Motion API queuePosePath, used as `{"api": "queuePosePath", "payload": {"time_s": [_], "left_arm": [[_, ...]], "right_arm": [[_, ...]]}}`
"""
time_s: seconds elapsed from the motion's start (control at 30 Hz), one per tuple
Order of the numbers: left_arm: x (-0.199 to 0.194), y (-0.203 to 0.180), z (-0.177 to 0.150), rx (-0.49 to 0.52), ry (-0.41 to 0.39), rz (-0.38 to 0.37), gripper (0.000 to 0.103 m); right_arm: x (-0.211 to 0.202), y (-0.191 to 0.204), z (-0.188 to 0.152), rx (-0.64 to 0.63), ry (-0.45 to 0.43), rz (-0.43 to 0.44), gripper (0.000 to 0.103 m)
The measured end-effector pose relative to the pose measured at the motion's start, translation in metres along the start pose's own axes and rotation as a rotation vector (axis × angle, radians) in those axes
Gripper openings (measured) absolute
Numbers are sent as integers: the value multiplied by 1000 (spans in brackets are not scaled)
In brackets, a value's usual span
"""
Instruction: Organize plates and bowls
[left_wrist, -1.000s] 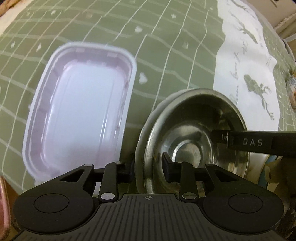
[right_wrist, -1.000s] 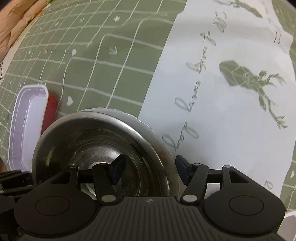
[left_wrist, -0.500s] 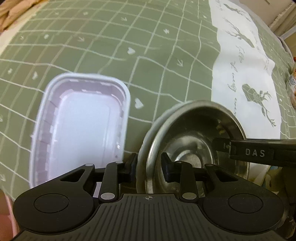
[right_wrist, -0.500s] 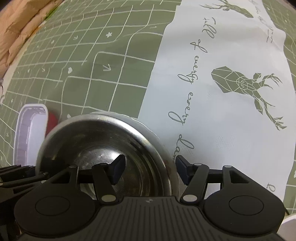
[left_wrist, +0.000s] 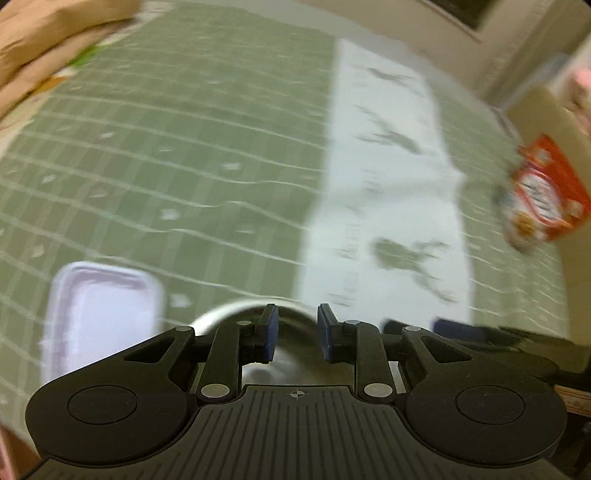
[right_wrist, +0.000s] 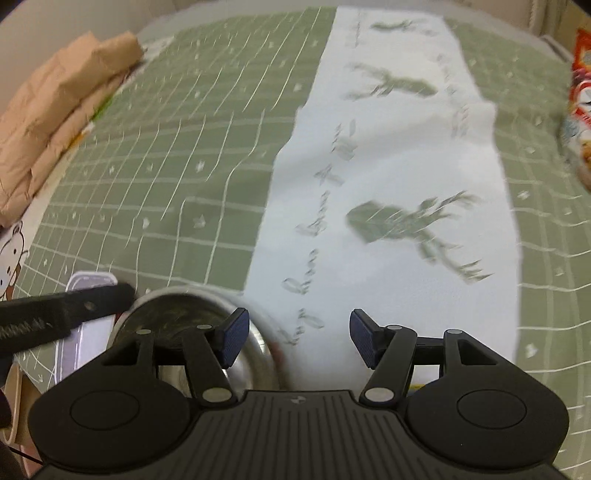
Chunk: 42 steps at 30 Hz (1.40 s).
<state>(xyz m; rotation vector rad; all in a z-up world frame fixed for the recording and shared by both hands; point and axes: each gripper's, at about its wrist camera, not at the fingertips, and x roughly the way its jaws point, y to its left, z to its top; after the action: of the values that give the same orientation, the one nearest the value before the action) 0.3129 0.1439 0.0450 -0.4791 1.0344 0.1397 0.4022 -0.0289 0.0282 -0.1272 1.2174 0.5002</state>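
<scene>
A steel bowl (right_wrist: 177, 325) sits on the green checked tablecloth, partly under both grippers. In the left wrist view its rim (left_wrist: 221, 314) shows just beyond my left gripper (left_wrist: 294, 332), whose jaws stand a little apart with nothing between them. My right gripper (right_wrist: 295, 341) is wide open and empty, raised above the cloth with the bowl at its left finger. A pale lilac rectangular tray (left_wrist: 99, 314) lies left of the bowl, and also shows in the right wrist view (right_wrist: 85, 284). The left gripper's finger (right_wrist: 66, 306) crosses over it.
A white runner with deer print (right_wrist: 388, 184) runs down the cloth (left_wrist: 166, 166). Brown paper bags (right_wrist: 59, 107) lie at the far left. A red snack packet (left_wrist: 543, 192) sits at the right edge. Both views are motion-blurred.
Both grippers have let go of the bowl's rim and pulled back and up. The left jaws opened off the rim. The bowl and tray now look smaller and lower in view.
</scene>
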Motion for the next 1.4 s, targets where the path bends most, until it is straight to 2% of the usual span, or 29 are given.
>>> {"api": "queuePosePath", "payload": {"time_s": [0.13, 0.33, 0.53, 0.87, 1.13, 1.27, 1.4], "left_arm": [[5, -47, -4, 93, 41, -93, 24], [11, -84, -18, 200, 108, -158, 23], [18, -96, -38, 268, 177, -133, 23], [25, -93, -54, 313, 213, -111, 24], [49, -94, -63, 324, 255, -86, 25], [69, -91, -66, 277, 300, -97, 25], [81, -92, -72, 262, 311, -93, 25]], "right_arm": [[-22, -28, -1, 33, -38, -17, 61], [-36, -68, -11, 89, -42, -53, 61], [-44, -92, -27, 122, -47, -73, 61], [-60, -118, -77, 150, -34, -127, 60], [-46, -134, -102, 228, 37, -153, 60], [-36, -141, -109, 232, 58, -171, 60], [-26, -152, -118, 272, 111, -102, 60]]}}
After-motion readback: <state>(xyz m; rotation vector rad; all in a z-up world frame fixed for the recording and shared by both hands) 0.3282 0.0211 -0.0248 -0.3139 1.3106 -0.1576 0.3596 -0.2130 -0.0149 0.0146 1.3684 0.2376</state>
